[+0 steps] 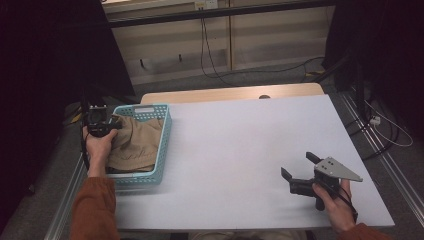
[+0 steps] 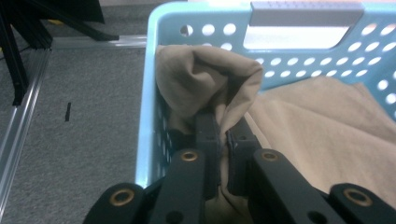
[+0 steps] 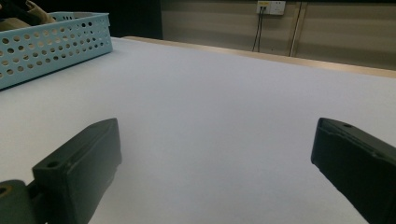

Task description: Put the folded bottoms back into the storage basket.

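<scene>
A light blue perforated basket [image 1: 166,131] [image 2: 145,121] [image 3: 51,44] stands at the table's left edge with a tan cloth [image 1: 136,142] [image 2: 322,126] lying in it. My left gripper [image 1: 111,128] [image 2: 223,133] is at the basket's left rim, shut on a bunched fold of the tan cloth, which rises over the jaws. My right gripper [image 1: 299,165] [image 3: 215,163] rests low over the white table [image 1: 240,150] near its front right, jaws wide open with nothing between them.
The white table [image 3: 210,93] has a wooden strip along its far edge. Grey carpet [image 2: 79,116] and a metal rail lie left of the basket. Cables hang on the far wall and trail on the floor at the right.
</scene>
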The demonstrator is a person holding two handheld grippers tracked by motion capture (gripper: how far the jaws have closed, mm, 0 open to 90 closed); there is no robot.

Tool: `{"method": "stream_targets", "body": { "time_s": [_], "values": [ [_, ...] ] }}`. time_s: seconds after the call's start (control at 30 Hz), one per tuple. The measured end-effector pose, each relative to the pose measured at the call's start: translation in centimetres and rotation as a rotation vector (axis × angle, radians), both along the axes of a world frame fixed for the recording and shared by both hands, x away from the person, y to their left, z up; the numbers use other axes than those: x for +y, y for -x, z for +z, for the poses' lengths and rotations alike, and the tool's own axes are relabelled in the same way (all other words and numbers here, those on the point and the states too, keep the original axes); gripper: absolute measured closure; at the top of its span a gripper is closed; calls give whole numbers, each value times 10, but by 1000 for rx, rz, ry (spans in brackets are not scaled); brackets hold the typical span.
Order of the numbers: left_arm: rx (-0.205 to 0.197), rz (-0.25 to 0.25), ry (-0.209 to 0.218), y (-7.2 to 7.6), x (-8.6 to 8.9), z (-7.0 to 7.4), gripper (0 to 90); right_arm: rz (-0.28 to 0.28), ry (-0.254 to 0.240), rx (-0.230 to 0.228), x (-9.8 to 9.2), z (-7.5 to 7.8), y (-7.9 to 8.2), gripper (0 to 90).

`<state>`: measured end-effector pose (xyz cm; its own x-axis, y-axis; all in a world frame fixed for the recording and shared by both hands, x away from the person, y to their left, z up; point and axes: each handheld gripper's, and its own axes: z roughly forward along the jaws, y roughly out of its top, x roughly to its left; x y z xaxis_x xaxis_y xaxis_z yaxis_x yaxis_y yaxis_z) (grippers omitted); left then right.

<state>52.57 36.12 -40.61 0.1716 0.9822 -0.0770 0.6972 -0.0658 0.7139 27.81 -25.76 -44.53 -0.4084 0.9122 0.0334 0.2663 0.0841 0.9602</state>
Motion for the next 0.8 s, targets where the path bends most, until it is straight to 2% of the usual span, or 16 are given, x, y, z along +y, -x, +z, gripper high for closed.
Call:
{"method": "stream_targets", "body": {
  "time_s": [0.07, 0.1, 0.13, 0.17, 0.3, 0.37, 0.4, 0.43, 0.47, 0.67, 0.8],
  "values": [
    [22, -17, -14, 0, -3, -1, 867, -1, -1, 0, 0, 0, 0, 17],
    [22, -13, -3, -1, -5, -2, 867, 0, -2, 1, 0, 0, 0, 17],
    [42, -32, -8, -1, -5, -2, 867, 0, -1, 0, 0, 0, 0, 17],
    [36, -8, 6, -2, -7, -5, 866, 4, 0, -1, 0, 0, 0, 17],
    [45, -1, 11, -4, -8, -7, 866, 2, 0, -1, 0, 0, 0, 17],
    [50, -2, 2, -6, -8, -7, 866, 1, -1, 2, 0, 0, -1, 17],
    [66, -23, -17, -6, -6, -6, 866, 1, 0, 1, 0, 0, -1, 18],
    [51, 10, -7, -7, -9, -8, 866, 3, -1, 0, 0, 0, 0, 18],
    [51, 19, -17, -9, -10, -9, 865, 4, 0, 0, 0, 0, 0, 18],
    [54, 38, -58, -13, -11, -10, 853, 2, 0, 1, 0, 0, 0, 17],
    [55, 49, -32, -14, -9, -11, 838, 3, 0, -2, 0, 0, 0, 18]
  ]
}}
